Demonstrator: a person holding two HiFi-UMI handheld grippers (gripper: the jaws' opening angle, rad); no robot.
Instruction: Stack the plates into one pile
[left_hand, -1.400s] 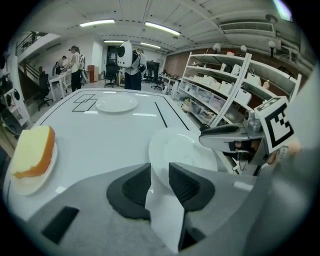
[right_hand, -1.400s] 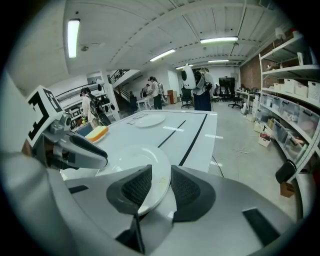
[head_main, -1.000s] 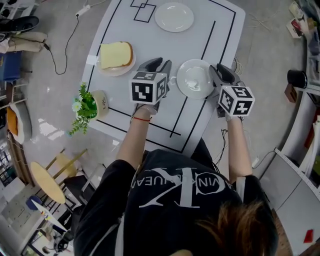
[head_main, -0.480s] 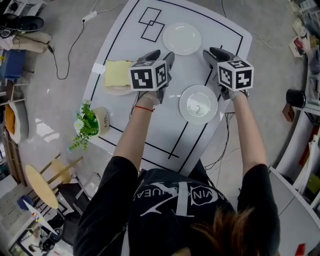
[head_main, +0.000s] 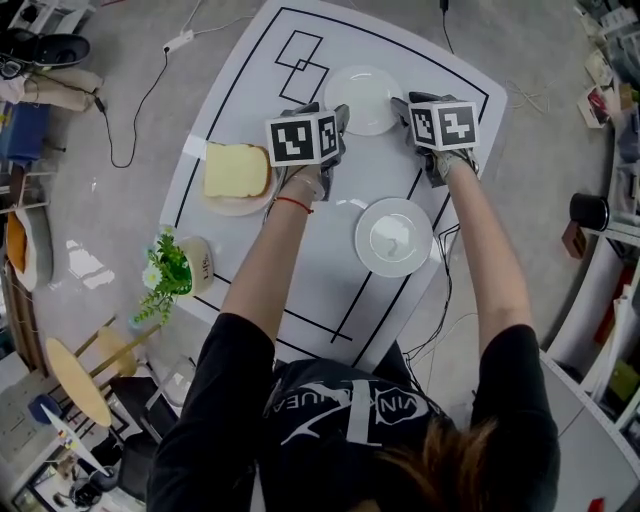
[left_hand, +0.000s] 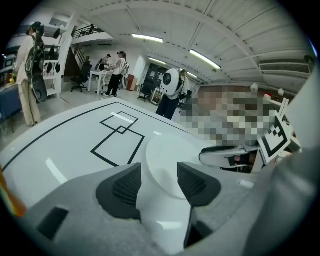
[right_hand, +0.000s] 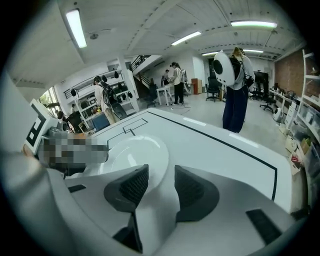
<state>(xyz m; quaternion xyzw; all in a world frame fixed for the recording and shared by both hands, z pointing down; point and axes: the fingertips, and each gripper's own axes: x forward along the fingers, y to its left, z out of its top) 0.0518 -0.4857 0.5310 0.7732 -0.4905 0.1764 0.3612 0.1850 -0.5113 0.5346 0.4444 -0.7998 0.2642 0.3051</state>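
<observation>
Two empty white plates lie on the white table. The far plate sits between my two grippers; the near plate lies alone below my right forearm. My left gripper is at the far plate's left rim and its jaws are opening, with that plate just ahead and its near rim showing in the gap, untouched by the pads. On the right rim is my right gripper, its jaws opening too, and the plate lies ahead of them, unpinched.
A third plate holding a slice of bread lies to the left of my left gripper. A potted plant stands at the table's left edge. Black lines are marked on the tabletop. People stand far off in the room.
Both grippers have moved away from the sides of the near plate and up the table to the far plate. The near plate stays on the table behind them.
</observation>
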